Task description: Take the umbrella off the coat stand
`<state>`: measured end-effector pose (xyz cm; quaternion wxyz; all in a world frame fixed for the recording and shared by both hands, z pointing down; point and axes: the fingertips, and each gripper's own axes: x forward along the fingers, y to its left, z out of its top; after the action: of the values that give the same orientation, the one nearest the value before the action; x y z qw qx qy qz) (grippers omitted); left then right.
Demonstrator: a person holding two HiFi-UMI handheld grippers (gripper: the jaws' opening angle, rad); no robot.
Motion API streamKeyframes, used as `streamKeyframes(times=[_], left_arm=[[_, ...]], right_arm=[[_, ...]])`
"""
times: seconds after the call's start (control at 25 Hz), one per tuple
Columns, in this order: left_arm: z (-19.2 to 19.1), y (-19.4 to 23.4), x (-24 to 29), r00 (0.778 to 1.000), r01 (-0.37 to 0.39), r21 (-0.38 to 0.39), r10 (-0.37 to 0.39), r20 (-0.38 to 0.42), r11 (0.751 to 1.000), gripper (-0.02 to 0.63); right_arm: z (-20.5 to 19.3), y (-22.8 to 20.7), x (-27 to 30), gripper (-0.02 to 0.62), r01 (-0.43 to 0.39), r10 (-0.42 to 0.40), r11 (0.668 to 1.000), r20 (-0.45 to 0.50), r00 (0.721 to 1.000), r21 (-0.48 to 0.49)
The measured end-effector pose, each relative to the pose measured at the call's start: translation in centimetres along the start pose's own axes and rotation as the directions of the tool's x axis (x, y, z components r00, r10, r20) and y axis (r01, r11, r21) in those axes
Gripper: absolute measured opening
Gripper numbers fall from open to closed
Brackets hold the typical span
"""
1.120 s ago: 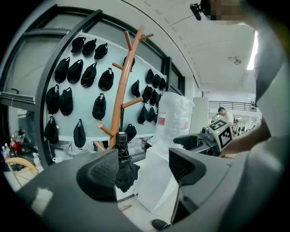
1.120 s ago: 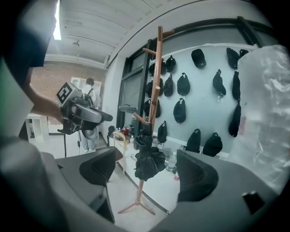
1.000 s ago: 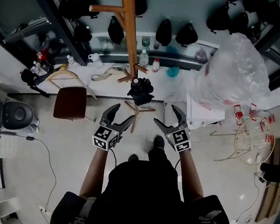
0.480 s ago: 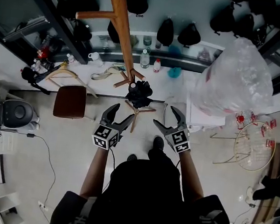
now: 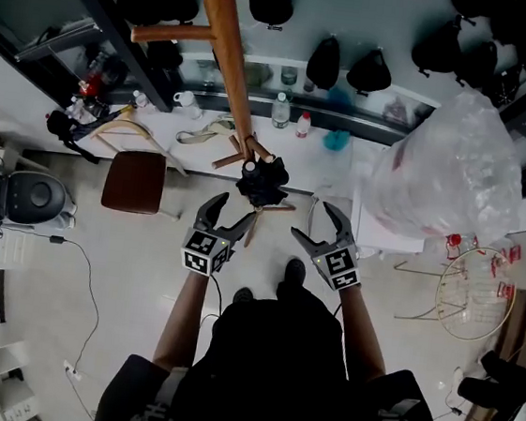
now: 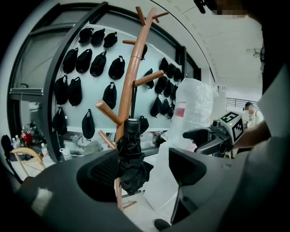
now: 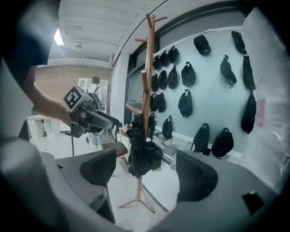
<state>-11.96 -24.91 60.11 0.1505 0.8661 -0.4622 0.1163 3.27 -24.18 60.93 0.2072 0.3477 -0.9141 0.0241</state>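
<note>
A folded black umbrella [image 5: 263, 180] hangs low on the wooden coat stand [image 5: 227, 50], close against its pole. In the head view the left tongs [image 5: 232, 213] and right tongs [image 5: 311, 222] flank it just short of touching. Both have their jaws wide apart and hold nothing. Each gripper view frames the umbrella between its own jaws, untouched, and shows the other tongs off to one side. Only the right gripper view shows the stand's splayed feet [image 7: 136, 201] on the floor. Only the head view shows the brown stool [image 5: 135, 181] and the cluttered worktop [image 5: 307, 158] behind. A large clear plastic bag [image 5: 453, 160] appears in the head and left gripper views.
</note>
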Motion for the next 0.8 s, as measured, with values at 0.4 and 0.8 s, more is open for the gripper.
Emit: streamKeyframes(times=[0.4, 0.8], left_arm=[[-1.5, 1.0, 3.1, 0.994, -0.107, -0.053, 0.107, -0.012, 0.993, 0.374], [-2.6, 2.9, 6.3, 0.973, -0.229, -0.160, 0.231, -0.008, 0.960, 0.397]], right_arm=[[-1.2, -2.3, 0.2, 0.413, -0.084, 0.083, 0.996, -0.030, 0.996, -0.027], [0.3, -3.2, 1.9, 0.410, -0.232, 0.230, 0.968, -0.026, 0.973, -0.100]])
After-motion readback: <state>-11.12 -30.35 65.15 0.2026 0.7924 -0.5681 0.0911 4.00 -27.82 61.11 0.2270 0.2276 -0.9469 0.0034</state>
